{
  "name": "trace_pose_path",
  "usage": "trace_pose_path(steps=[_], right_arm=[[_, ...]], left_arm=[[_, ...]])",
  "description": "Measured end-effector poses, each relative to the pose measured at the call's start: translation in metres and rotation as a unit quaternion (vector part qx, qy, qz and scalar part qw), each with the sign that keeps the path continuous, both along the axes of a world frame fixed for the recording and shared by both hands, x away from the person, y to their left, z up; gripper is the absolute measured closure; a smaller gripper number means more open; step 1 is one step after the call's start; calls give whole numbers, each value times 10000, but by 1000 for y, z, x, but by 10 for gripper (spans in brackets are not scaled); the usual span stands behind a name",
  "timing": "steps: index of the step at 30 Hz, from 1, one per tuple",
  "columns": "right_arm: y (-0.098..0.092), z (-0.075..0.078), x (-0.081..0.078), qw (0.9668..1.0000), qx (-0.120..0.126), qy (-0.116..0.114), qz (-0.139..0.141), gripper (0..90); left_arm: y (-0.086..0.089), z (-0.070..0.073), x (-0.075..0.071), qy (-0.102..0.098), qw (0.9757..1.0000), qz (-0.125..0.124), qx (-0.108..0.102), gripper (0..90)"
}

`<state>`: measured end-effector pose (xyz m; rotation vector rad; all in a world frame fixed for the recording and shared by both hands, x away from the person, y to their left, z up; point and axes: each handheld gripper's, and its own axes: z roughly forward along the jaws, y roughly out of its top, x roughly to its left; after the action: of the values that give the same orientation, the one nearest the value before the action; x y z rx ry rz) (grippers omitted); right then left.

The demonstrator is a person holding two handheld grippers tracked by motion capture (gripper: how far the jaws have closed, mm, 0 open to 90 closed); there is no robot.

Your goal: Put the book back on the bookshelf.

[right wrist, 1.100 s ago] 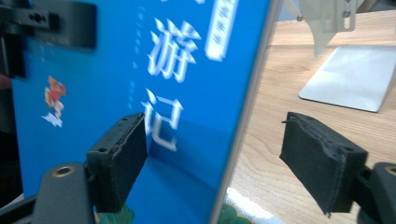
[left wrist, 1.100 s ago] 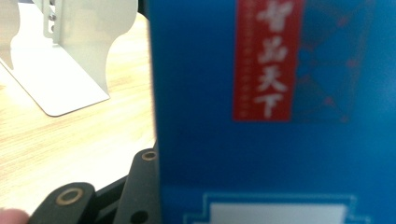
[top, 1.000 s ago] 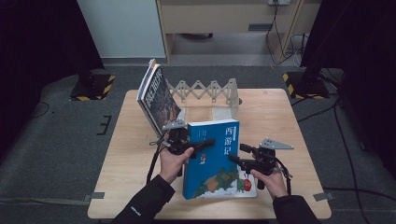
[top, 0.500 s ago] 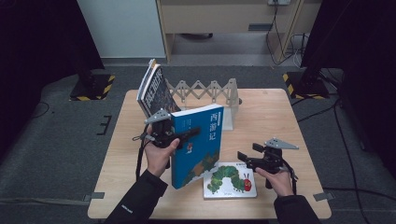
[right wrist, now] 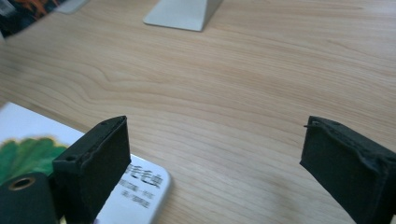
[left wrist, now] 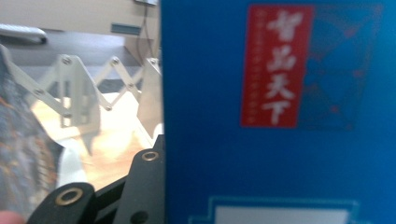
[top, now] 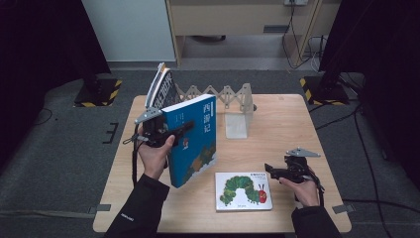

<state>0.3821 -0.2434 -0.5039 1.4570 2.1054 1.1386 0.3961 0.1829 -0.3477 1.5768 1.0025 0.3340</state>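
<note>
You held the blue book (top: 190, 140) upright above the table (top: 277, 119), pinched in your left gripper (top: 161, 133) — presumably bound for the accordion rack (top: 218, 94) (dark book (top: 161, 89) already leaning there) — while your right gripper (top: 277, 172), jaws just opening and empty, hung beside the caterpillar book (top: 242, 191).

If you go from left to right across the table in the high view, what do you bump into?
Left tongs → blue book they hold upright → folding book rack → caterpillar picture book lying flat → right tongs, open.
</note>
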Motion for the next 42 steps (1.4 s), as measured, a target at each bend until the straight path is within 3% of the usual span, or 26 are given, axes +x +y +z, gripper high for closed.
trace_pose_path(steps=[2, 10, 16, 24, 33, 38, 42], right_arm=[[-3, -3, 1, 9999, -126, -23, -16, 69], [-12, -12, 6, 9987, -500, 66, -96, 57], [-16, -14, 8, 9985, -523, 81, -152, 59], [-19, -16, 9, 9978, -643, 40, -161, 60], [-20, -16, 9, 9977, -645, -15, -186, 61], [-22, -17, 11, 9977, -625, 4, -260, 62], [-23, -19, 11, 9971, -729, -4, -214, 62]], left_arm=[[-1, 2, 3, -34, 9999, 73, 78, 607], [-11, 3, 24, -111, 9993, 345, 37, 607], [-27, 6, 45, -269, 9970, 665, 295, 607], [-40, 4, 61, -360, 9950, 863, 338, 607], [-46, -1, 85, -503, 9902, 1257, 337, 606], [-48, -9, 96, -431, 9900, 1323, 244, 606], [-53, -16, 100, -401, 9894, 1335, 413, 606]])
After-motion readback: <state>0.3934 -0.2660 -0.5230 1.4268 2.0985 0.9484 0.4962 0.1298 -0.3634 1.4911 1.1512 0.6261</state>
